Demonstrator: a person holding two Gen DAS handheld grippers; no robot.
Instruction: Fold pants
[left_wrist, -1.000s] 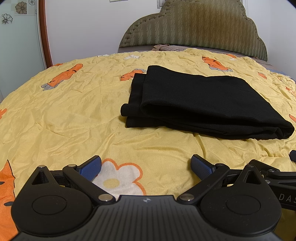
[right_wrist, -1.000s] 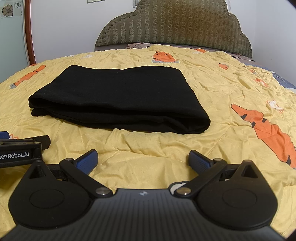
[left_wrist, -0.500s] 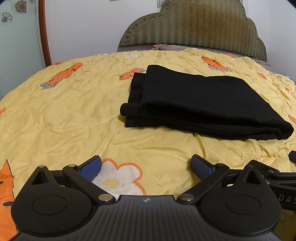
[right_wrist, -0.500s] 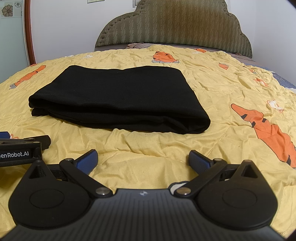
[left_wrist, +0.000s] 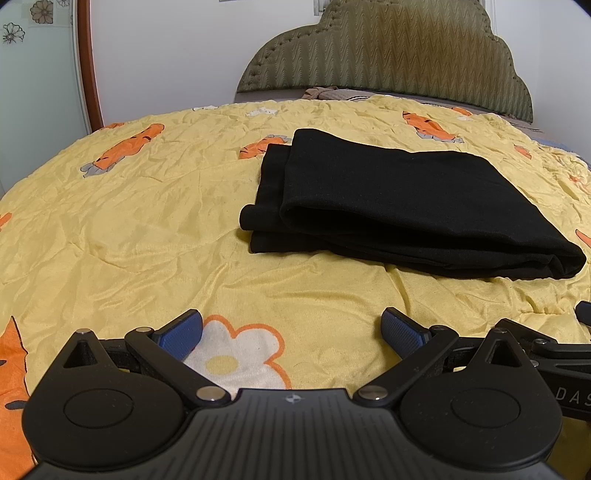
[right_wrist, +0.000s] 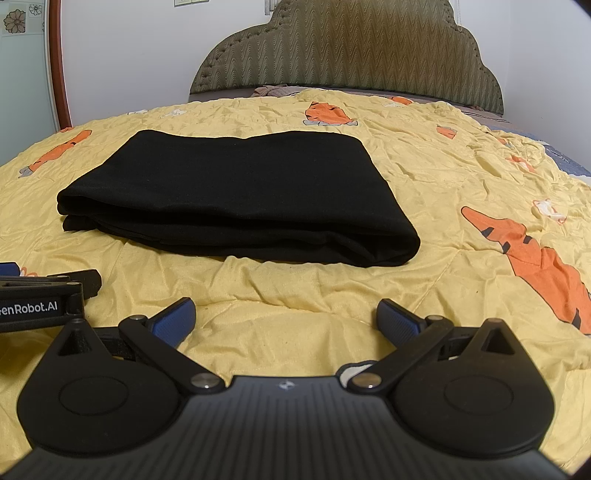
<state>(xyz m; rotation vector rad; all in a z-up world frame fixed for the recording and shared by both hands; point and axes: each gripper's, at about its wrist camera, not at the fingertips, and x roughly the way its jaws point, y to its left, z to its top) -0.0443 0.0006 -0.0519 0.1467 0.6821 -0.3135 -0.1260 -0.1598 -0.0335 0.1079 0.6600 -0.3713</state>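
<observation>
The black pants (left_wrist: 399, 206) already lie folded into a compact stack on the yellow bedspread (left_wrist: 129, 221), so your step now looks like a finishing check. Leave the stack alone unless an edge needs squaring; the lower layers stick out a little at its left end, and a light nudge there would tidy it. Don't drag the fabric, or the layers will slide apart.

Your left gripper (left_wrist: 291, 330) has its jaws released and wide, holding nothing; the pants sit ahead of it and to the right, well apart. Your right gripper (right_wrist: 284, 317) is likewise spread and empty, with the pants (right_wrist: 240, 195) ahead and slightly left, clear of the jaws.
</observation>
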